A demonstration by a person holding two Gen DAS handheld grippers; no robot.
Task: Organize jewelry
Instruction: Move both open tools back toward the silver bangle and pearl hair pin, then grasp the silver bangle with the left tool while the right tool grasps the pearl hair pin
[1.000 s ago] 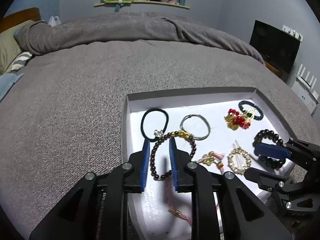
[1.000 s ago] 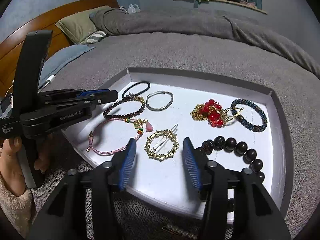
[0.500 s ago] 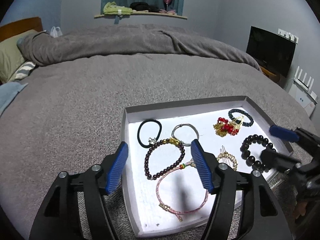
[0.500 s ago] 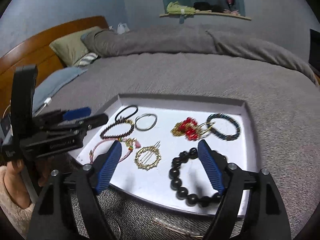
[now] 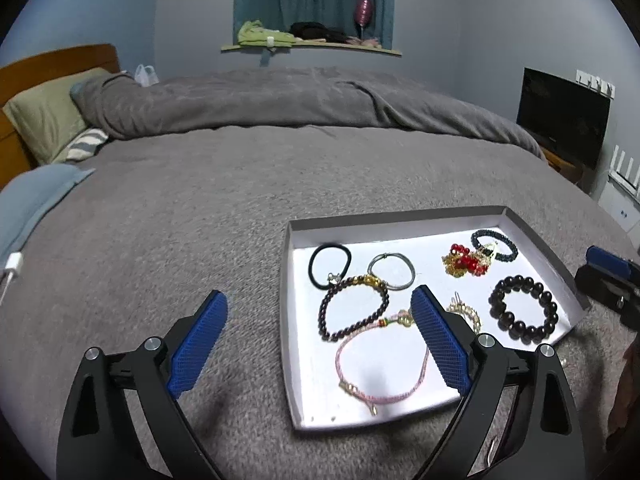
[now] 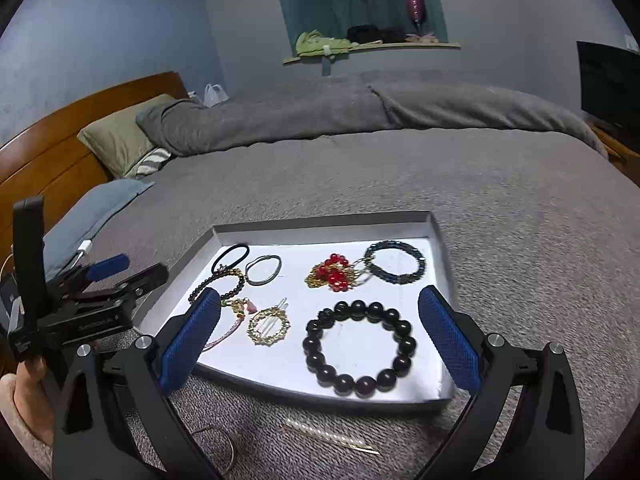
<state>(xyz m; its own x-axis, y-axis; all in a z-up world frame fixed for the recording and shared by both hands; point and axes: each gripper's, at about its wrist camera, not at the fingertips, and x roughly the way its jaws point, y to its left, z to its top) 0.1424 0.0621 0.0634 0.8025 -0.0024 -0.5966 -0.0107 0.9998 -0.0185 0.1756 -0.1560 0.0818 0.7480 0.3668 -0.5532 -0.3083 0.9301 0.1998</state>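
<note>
Both tools stand wide apart and hold nothing, their jaws having just been opening: the left tool (image 5: 320, 344) hangs over the near left edge of the tray (image 5: 286, 320), and the right tool (image 6: 320, 340) frames the black bead bracelet (image 6: 359, 348) without touching it. The white tray rests on the grey bed (image 5: 160, 220) and holds the jewelry: the pink cord bracelet (image 5: 380, 364), dark red bead bracelet (image 5: 352, 308), gold hair clip (image 6: 269, 326), red bead cluster (image 6: 334, 274) and more. A slim gold pin (image 6: 332, 438) lies on the bed just in front of the tray.
</note>
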